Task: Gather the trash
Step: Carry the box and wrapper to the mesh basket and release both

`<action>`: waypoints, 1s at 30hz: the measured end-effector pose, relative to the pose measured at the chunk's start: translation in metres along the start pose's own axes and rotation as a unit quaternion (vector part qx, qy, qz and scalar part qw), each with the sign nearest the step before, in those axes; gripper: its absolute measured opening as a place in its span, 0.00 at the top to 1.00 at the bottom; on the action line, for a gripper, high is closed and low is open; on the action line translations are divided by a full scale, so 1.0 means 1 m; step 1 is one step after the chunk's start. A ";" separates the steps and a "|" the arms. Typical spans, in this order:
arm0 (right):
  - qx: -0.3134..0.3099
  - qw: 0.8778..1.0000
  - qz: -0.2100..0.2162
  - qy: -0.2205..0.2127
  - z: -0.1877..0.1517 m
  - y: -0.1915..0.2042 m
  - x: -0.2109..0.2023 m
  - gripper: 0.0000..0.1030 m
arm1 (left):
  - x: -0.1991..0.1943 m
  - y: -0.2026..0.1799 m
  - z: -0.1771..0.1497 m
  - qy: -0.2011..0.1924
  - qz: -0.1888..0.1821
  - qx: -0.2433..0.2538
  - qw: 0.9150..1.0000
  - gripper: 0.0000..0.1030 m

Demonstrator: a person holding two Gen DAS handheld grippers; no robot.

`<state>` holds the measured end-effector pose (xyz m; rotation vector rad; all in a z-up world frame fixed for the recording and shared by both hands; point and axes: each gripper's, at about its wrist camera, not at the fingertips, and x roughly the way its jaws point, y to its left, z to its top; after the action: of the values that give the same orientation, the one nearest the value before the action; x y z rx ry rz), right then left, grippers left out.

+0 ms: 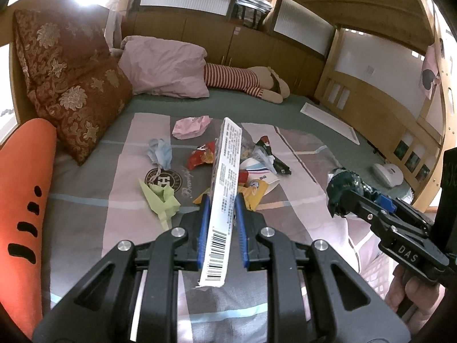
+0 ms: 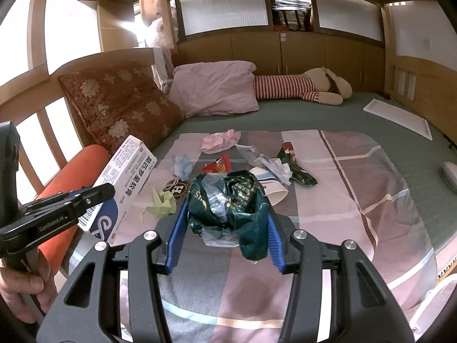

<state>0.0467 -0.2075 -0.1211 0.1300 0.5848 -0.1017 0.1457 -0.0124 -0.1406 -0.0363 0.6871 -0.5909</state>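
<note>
Left gripper (image 1: 221,200) clamps a flat white cardboard box (image 1: 225,188); right gripper (image 2: 225,214) squeezes a crumpled, glossy green wrapper (image 2: 228,203).

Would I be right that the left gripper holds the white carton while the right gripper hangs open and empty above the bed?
Not quite: the right gripper is not empty; it is shut on a crumpled green wrapper, as the right wrist view shows. The left gripper does hold the white carton above the bed.

Wrappers (image 2: 297,168) on bedspread (image 2: 357,188) (pillows (image 2: 214,91) behind)
</note>
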 end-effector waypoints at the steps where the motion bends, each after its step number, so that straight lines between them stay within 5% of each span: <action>1: -0.001 1.000 0.000 0.000 0.000 -0.001 -0.001 0.51 | 0.000 0.000 0.000 0.000 0.000 0.001 1.000 0.82; 11: 0.003 1.000 0.000 -0.004 0.000 -0.002 -0.004 0.51 | 0.005 -0.003 -0.002 0.008 -0.004 0.010 1.000 0.82; 17: 0.022 0.999 -0.022 -0.023 -0.011 -0.036 -0.046 0.51 | 0.007 -0.026 -0.005 0.014 -0.045 0.046 0.998 0.82; 27: 0.087 0.978 -0.188 -0.010 -0.088 -0.157 -0.161 0.50 | 0.015 -0.118 -0.026 0.041 -0.138 0.140 0.980 0.82; 30: 0.123 0.967 -0.223 0.002 -0.112 -0.183 -0.177 0.34 | 0.015 -0.162 -0.036 0.048 -0.176 0.173 0.968 0.82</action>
<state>-0.1850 -0.3612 -0.1329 0.2379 0.5958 -0.6138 0.0518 -0.1500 -0.1412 0.2002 0.6674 -1.0534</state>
